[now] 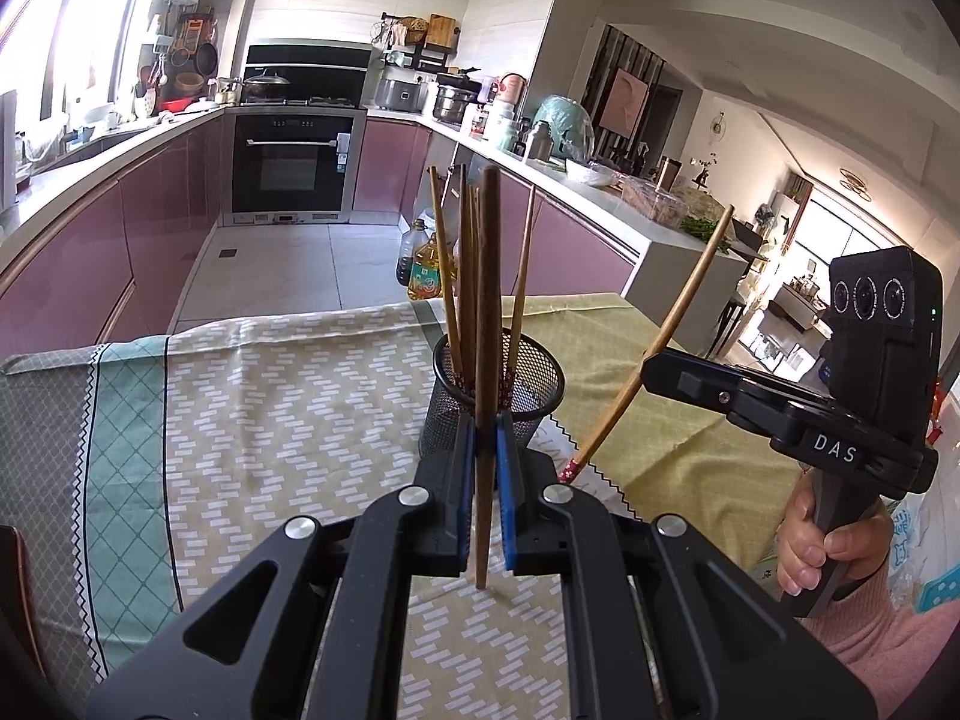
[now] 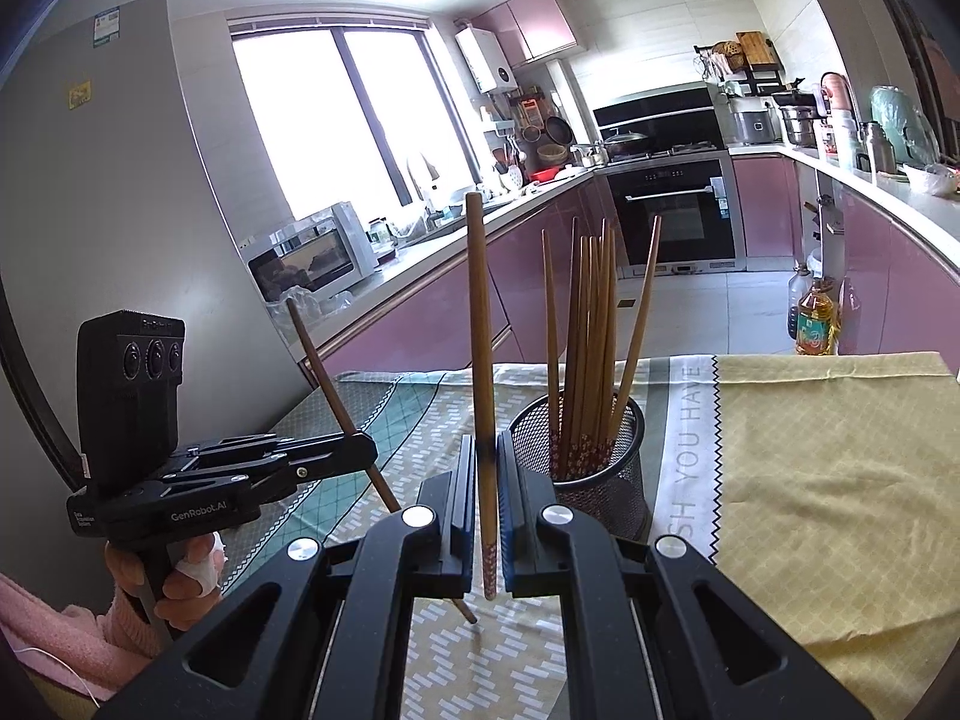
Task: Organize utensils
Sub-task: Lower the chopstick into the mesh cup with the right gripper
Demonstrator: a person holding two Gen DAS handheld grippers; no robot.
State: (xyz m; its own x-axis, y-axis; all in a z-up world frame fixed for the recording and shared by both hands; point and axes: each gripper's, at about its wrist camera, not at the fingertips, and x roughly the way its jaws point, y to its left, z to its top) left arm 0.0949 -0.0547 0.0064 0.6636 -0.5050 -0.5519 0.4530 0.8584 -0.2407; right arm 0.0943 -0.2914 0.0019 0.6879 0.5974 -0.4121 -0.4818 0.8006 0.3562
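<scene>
Hand-held gripper (image 1: 485,438) around upright chopstick (image 1: 487,312)

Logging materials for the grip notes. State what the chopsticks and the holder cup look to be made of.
Chopstick in the left tool: likely wood or bamboo, brown and matte, with faint lengthwise grain. Chopstick in the right tool: the same look, with a small floral pattern at its lower end. Holder cup: probably black-coated metal mesh; the see-through wire grid shows the sticks inside.
</scene>
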